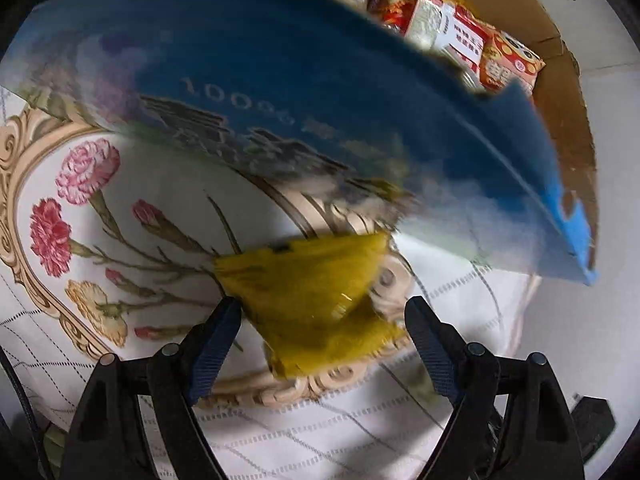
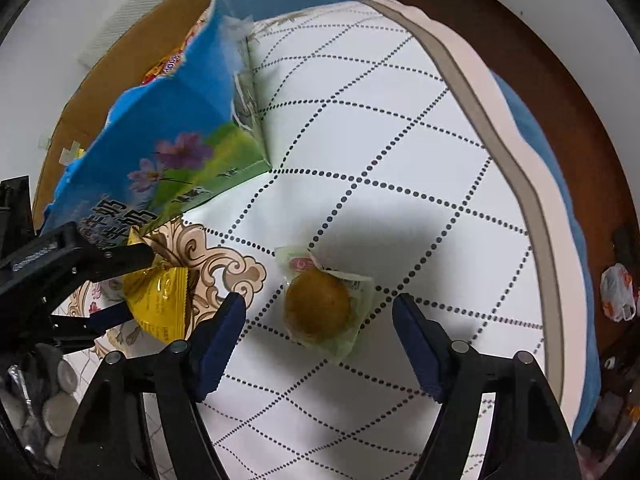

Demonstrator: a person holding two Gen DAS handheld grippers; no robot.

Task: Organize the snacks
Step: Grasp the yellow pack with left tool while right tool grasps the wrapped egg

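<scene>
A yellow snack packet [image 1: 316, 304] lies on the flowered tablecloth [image 1: 120, 240] between the fingers of my open left gripper [image 1: 324, 320]. The packet also shows in the right wrist view [image 2: 160, 300], with the left gripper's fingers [image 2: 120, 256] on both sides of it. A blue carton box [image 1: 280, 80] stands just beyond, with several snack packs [image 1: 460, 32] inside. A round brown bun in a clear green wrapper [image 2: 320, 308] lies on the cloth between the fingers of my open right gripper [image 2: 320, 312].
The blue carton [image 2: 168, 120] has torn flaps and stands at the left in the right wrist view. The table's edge [image 2: 520, 160] curves at the right, with a dark floor and a plastic bag [image 2: 618, 292] beyond. A bag of grey round pieces [image 2: 44, 400] lies at the lower left.
</scene>
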